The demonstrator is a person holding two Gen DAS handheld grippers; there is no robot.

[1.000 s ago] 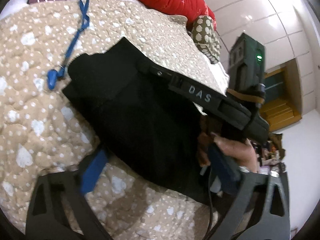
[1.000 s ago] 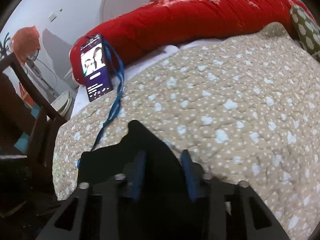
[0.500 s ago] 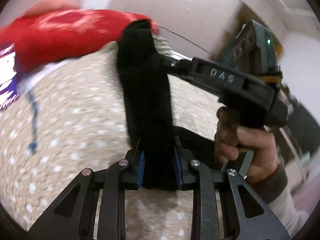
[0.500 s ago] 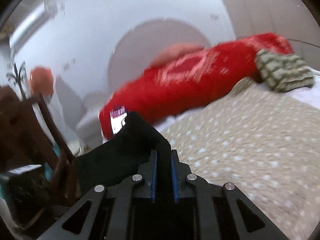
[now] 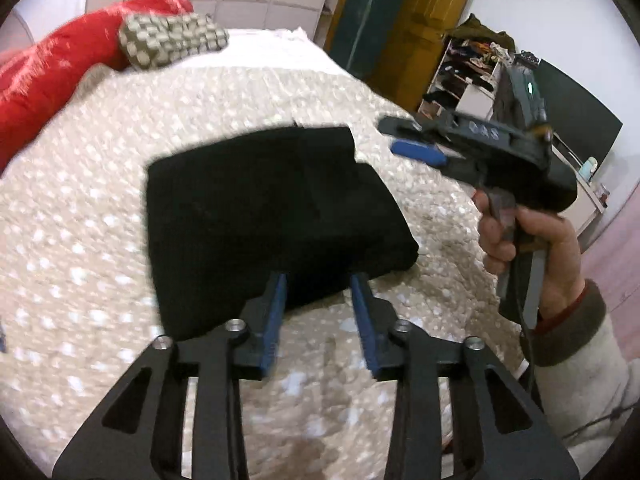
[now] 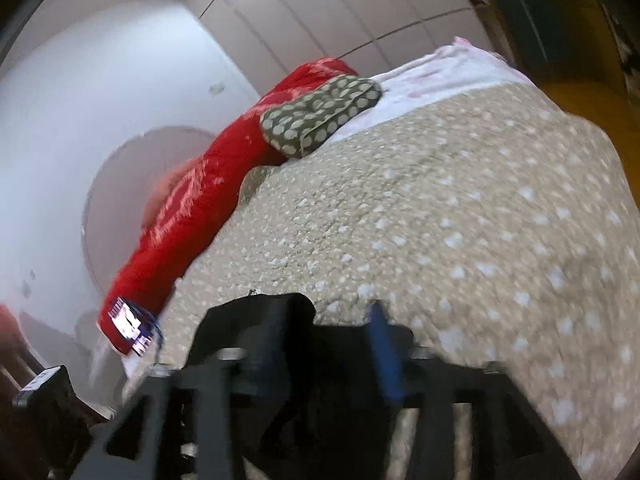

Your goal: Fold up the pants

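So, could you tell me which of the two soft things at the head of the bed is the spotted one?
The small olive cushion with pale dots; the long quilt it leans against is plain red.

You are working in a domestic bedroom. You stand at a bed covered by a beige quilt (image 5: 100, 208) with white spots, a white sheet (image 6: 452, 72) showing beyond it. A red duvet (image 6: 192, 208) and a green spotted pillow (image 6: 320, 116) lie at the head. To the right you have open shelves of folded clothes (image 5: 468, 68), a yellow wooden door (image 5: 424, 20) and a phone (image 6: 130, 326) propped on the bedding.
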